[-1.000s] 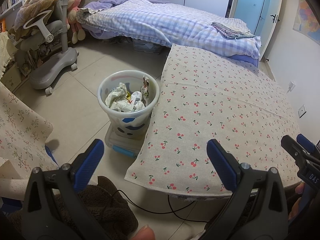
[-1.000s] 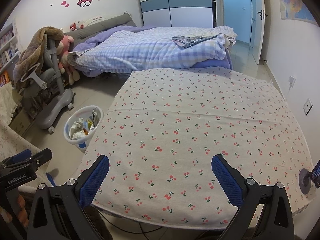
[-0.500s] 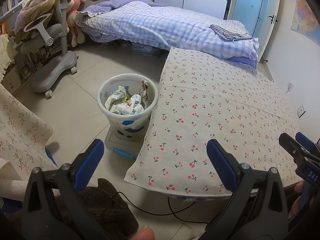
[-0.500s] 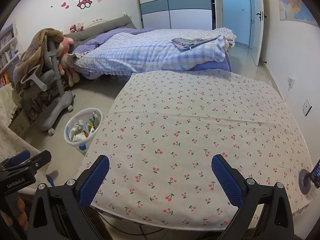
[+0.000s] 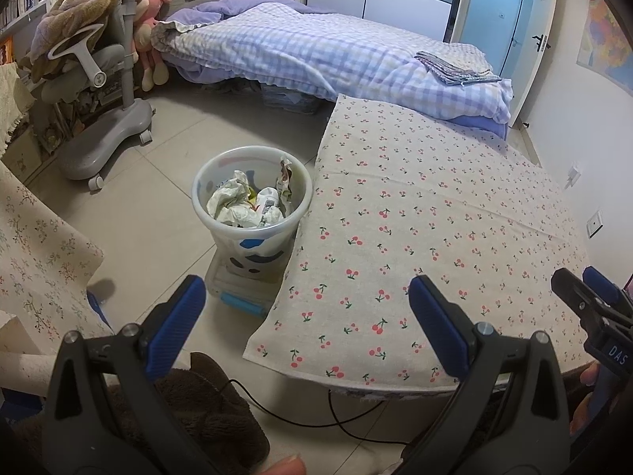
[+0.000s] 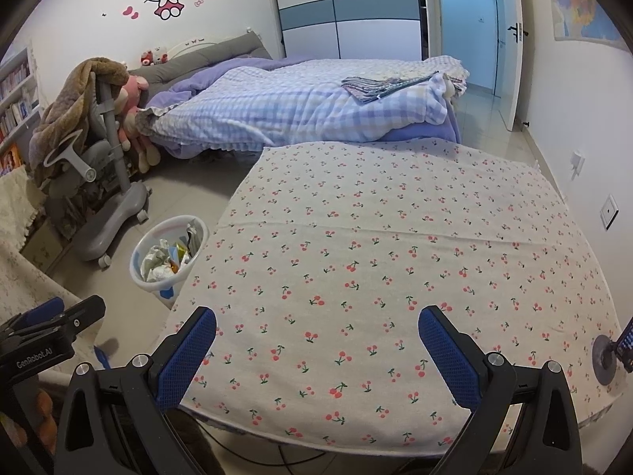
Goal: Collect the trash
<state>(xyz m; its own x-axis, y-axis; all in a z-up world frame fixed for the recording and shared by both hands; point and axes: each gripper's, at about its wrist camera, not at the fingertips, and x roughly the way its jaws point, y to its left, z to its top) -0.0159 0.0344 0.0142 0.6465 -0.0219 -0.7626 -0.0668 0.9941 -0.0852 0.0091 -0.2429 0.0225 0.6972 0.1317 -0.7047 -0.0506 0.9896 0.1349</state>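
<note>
A white waste bin with blue patches stands on the floor by the table's left edge, holding crumpled paper and wrappers. The same bin shows at the left of the right wrist view. My left gripper hangs open and empty near the table's front left corner, short of the bin. My right gripper is open and empty over the front edge of the cherry-print tablecloth. No loose trash shows on the cloth.
A bed with a checked quilt lies beyond the table. A grey wheeled chair draped with a blanket stands at the left. A black cable runs under the table's front edge. A small round stand sits at the table's right edge.
Both views have drawn slightly back and up, so the bin and table sit a little farther off. Both grippers stay open and empty.
</note>
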